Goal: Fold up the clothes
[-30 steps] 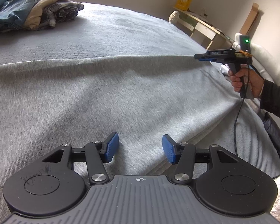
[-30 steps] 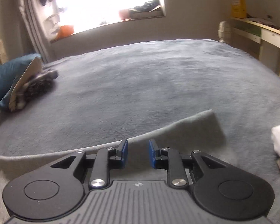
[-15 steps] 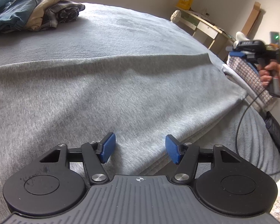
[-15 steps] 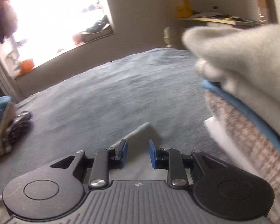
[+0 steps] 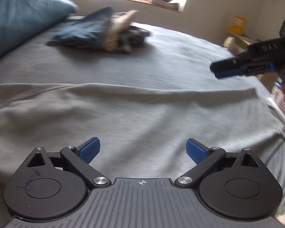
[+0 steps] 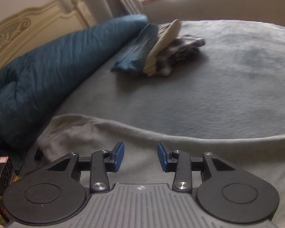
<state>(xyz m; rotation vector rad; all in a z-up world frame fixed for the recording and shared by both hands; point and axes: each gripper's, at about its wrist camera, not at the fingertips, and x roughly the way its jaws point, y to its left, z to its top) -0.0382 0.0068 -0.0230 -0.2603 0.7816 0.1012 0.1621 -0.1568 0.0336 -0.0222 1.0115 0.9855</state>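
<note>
A light grey garment (image 5: 123,114) lies spread flat on the grey bed; it also shows in the right wrist view (image 6: 142,138). My left gripper (image 5: 143,149) hovers over its near part, jaws wide open and empty. My right gripper (image 6: 140,156) is open and empty above the garment; in the left wrist view it (image 5: 216,70) is seen from the side at the far right, above the garment's far edge.
A pile of folded clothes (image 5: 104,36) lies far back on the bed (image 6: 237,85). A dark blue duvet (image 6: 38,72) lies along the cream headboard (image 6: 28,24). A stack of clothes (image 5: 281,102) sits at the right edge.
Both grippers swung left and opened wider. The right gripper moved off the stack at the right and back over the garment.
</note>
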